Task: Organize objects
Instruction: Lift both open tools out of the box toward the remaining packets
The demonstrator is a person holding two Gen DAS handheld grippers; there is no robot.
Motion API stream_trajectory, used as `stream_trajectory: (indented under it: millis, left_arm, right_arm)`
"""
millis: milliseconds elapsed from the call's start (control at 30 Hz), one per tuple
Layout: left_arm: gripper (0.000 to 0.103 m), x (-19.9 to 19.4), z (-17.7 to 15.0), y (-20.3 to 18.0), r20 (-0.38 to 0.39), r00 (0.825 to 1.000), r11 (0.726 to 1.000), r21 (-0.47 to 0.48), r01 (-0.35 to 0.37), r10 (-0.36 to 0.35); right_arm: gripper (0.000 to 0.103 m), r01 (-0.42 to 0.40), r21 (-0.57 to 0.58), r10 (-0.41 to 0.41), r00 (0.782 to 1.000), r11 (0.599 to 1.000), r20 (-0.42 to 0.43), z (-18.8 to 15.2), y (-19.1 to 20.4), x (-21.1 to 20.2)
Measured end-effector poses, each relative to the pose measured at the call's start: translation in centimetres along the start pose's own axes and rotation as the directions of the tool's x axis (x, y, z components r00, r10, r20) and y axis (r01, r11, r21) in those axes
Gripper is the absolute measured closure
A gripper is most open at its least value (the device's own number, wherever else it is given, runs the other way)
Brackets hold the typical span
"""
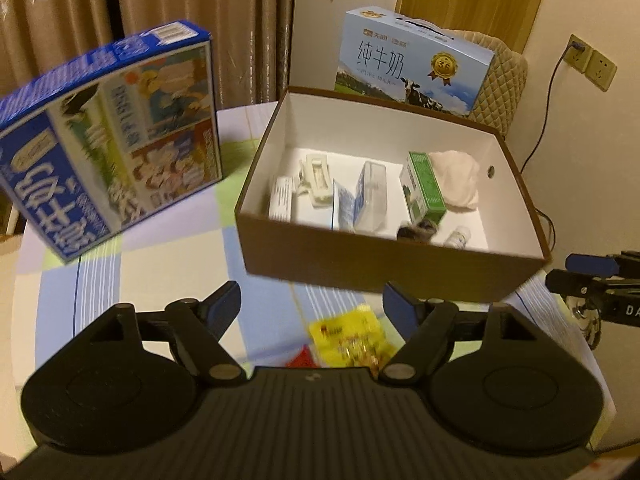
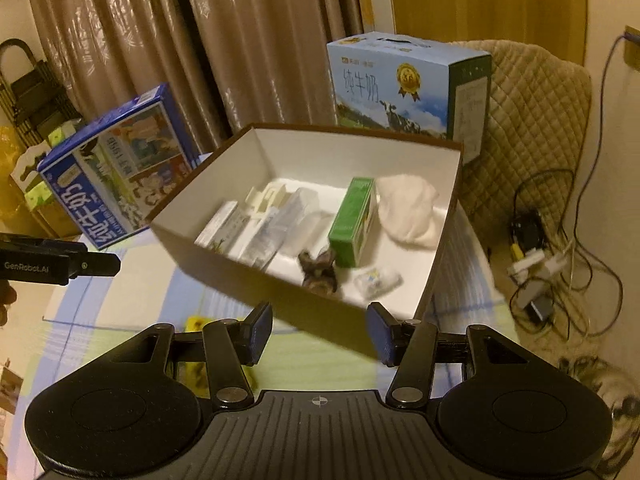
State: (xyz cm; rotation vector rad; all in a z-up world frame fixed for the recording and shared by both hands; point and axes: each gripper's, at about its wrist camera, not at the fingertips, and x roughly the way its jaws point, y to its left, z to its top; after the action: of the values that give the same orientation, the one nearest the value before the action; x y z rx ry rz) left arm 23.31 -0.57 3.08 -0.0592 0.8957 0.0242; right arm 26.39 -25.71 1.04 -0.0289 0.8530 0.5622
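Observation:
A brown cardboard box [image 1: 360, 264] [image 2: 280, 300] with a white inside stands on the table and holds a green carton [image 1: 424, 188] [image 2: 352, 220], a white cloth [image 1: 456, 180] [image 2: 408, 212], white packets, a small dark furry object [image 2: 318, 270] and a little bottle [image 1: 458, 237]. A yellow packet [image 1: 348, 336] [image 2: 196, 324] lies on the tablecloth in front of the box. My left gripper [image 1: 312, 304] hovers open just above that packet. My right gripper [image 2: 318, 332] is open near the box's front wall, empty.
A blue milk carton box [image 1: 108, 140] [image 2: 116, 168] stands tilted at the left. A light blue milk case [image 1: 412, 60] [image 2: 400, 84] sits behind the box by a quilted chair [image 2: 532, 120]. Cables [image 2: 552, 248] lie on the floor at the right. Curtains hang behind.

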Motion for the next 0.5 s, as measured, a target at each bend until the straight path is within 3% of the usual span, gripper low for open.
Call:
stream_trajectory:
  millis: [500]
  left_arm:
    - [0.027,-4.7,-7.9,1.2,-0.049,0.999,1.0,-0.022,0.016,-0.017]
  right_arm:
    - [0.053,-0.031,0.032,0.032,0.999,0.999,-0.028,-5.9,5.2,-3.3]
